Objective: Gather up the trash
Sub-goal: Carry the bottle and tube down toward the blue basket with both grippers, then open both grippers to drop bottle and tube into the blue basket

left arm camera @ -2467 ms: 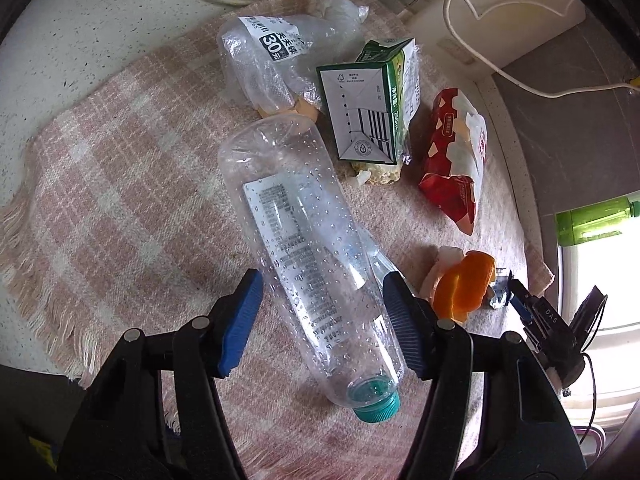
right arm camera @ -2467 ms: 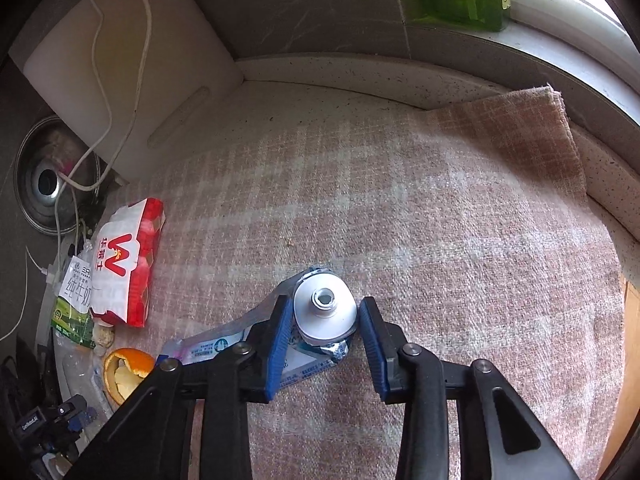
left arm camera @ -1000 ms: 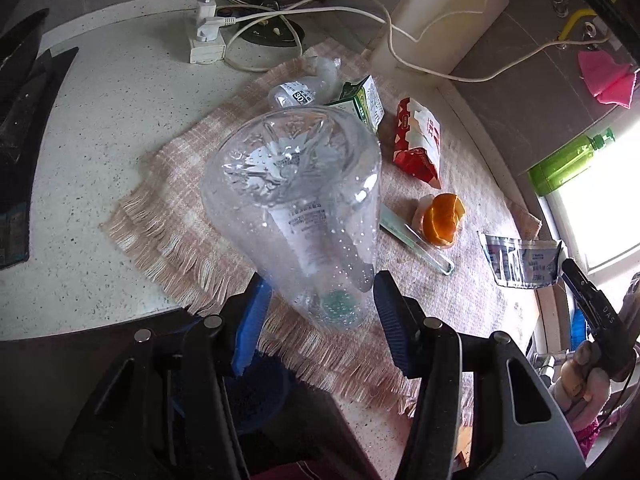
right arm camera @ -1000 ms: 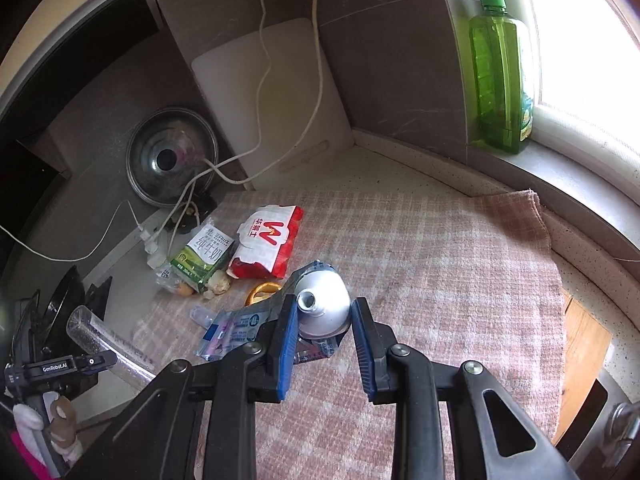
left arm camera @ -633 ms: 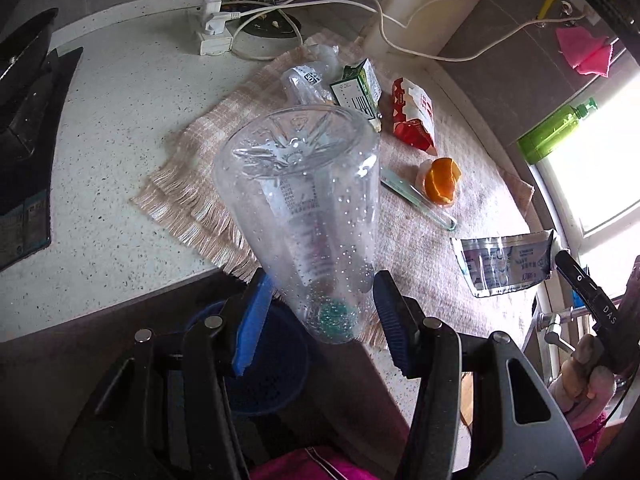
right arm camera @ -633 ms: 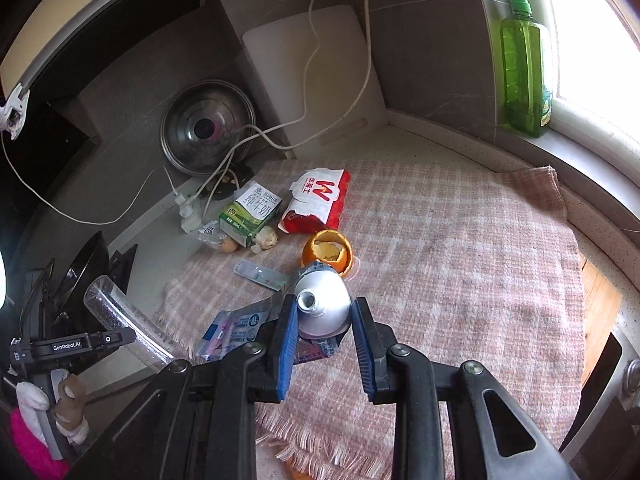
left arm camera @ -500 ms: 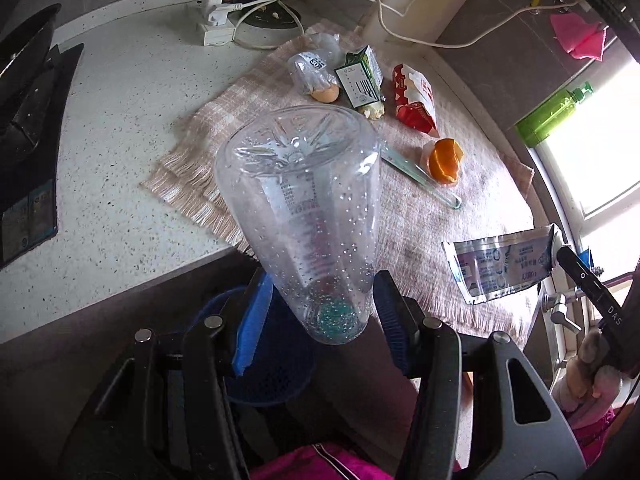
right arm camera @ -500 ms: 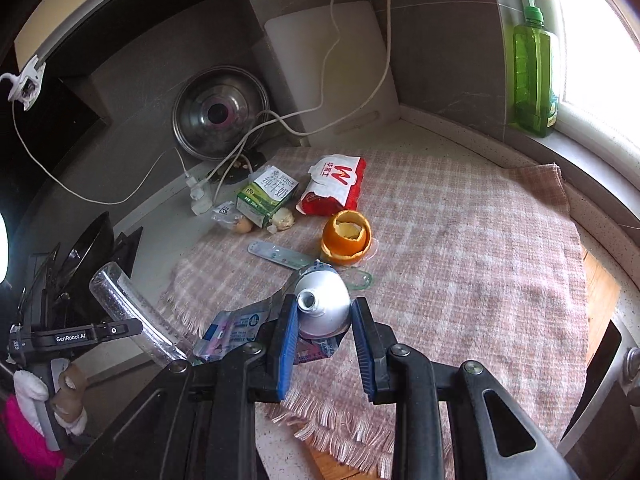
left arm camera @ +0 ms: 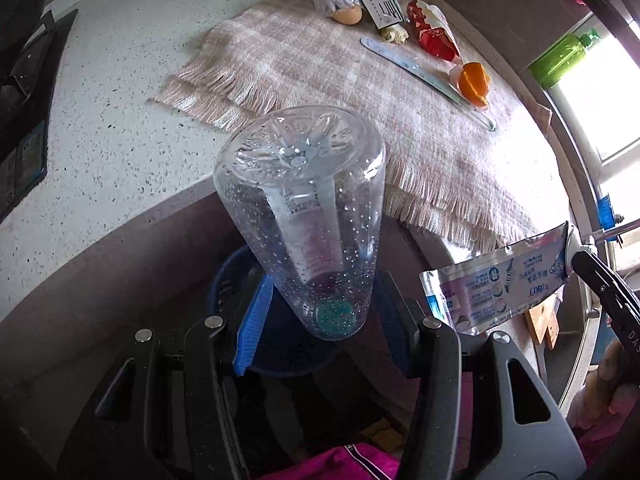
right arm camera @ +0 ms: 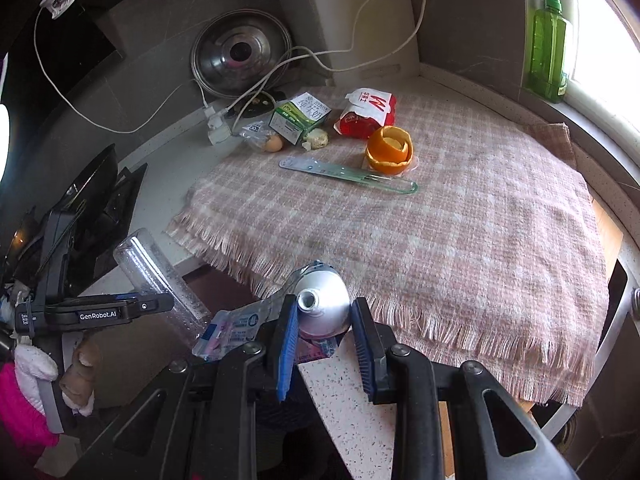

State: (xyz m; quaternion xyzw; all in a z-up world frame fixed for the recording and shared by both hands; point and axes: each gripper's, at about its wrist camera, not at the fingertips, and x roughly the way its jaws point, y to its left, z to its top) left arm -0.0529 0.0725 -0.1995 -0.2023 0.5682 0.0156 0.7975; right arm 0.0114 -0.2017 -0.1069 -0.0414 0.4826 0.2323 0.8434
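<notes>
Our left gripper clamps the neck end of a clear, droplet-beaded plastic bottle, its long axis running away from the camera, base foremost, green cap nearest the jaws, over a blue perforated basket below the counter edge. Our right gripper pinches a flattened toothpaste tube at its silver shoulder, open nozzle toward the lens. Only the right view shows the steel pot lid; orange peel rests on the fringed plaid cloth.
</notes>
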